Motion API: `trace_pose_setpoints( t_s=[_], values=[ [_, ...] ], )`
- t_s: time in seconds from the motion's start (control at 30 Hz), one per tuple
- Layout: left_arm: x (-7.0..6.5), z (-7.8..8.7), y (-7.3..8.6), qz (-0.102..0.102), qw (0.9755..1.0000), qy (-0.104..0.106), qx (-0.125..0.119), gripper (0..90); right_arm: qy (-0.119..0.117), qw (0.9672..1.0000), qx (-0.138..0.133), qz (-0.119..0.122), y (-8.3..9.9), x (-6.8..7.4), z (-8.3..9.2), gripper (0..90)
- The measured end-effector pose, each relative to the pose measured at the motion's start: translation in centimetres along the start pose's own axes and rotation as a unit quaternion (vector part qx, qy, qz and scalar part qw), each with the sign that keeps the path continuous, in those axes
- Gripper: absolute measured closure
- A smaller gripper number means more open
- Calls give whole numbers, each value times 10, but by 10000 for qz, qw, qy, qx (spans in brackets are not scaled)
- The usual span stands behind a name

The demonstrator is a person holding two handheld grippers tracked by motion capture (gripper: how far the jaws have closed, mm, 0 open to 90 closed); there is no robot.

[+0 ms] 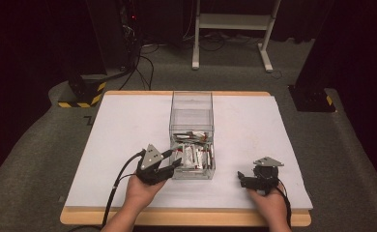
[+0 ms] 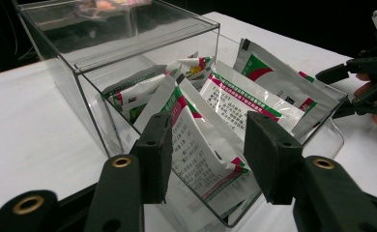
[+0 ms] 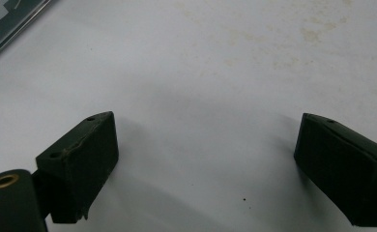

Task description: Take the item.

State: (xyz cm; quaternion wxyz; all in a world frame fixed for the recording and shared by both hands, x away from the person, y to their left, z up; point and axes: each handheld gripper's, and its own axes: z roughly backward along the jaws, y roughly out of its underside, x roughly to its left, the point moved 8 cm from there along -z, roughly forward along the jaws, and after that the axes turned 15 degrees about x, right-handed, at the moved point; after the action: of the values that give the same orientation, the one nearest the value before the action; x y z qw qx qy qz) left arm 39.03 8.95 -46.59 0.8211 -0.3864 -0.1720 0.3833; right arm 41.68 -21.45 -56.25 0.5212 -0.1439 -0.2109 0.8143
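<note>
Surface [image 1: 128, 125]: white sheet over the whole top, and I've got bare room on both sides of the box.
Clear box [image 1: 191, 104]: sits mid-surface, long axis running away from me, lidded at the far half, open at my end.
Sachets [image 2: 244, 96]: white packets with green and red print, stacked leaning in the near open end of the box; that's where I judge the work is.
Left tool [image 2: 206, 154]: right at the box's near left corner, jaws parted a moderate way, one sachet edge lined up between them but nothing pinched.
Right tool [image 3: 206, 164]: low over bare surface, well apart from the box, jaws wide, nothing between them.
Step in hand: my read is I'm picking a sachet; I'd go in over the rim, take one top edge only, and lift straight up.
</note>
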Motion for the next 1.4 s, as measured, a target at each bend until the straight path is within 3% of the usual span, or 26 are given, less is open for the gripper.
trace_pose_setpoints(
  t_s=[0.23, 1.0, 1.27, 1.4],
  values=[
    [-2, -3, 0, -87, 9999, -145, 32, 608, 1, 10000, 0, -13, 0, 0, 0, 82],
    [-1, -6, 5, 82, 9996, -250, -95, 746, 6, 10000, -2, -12, 0, 0, 0, 83],
    [1, -1, 3, 124, 9993, -238, -258, 717, 23, 10000, -4, 0, 0, 0, 0, 83],
    [3, -2, 3, 158, 9994, -242, -212, 723, 29, 10000, -7, 10, 0, 0, 0, 83]
  ],
)
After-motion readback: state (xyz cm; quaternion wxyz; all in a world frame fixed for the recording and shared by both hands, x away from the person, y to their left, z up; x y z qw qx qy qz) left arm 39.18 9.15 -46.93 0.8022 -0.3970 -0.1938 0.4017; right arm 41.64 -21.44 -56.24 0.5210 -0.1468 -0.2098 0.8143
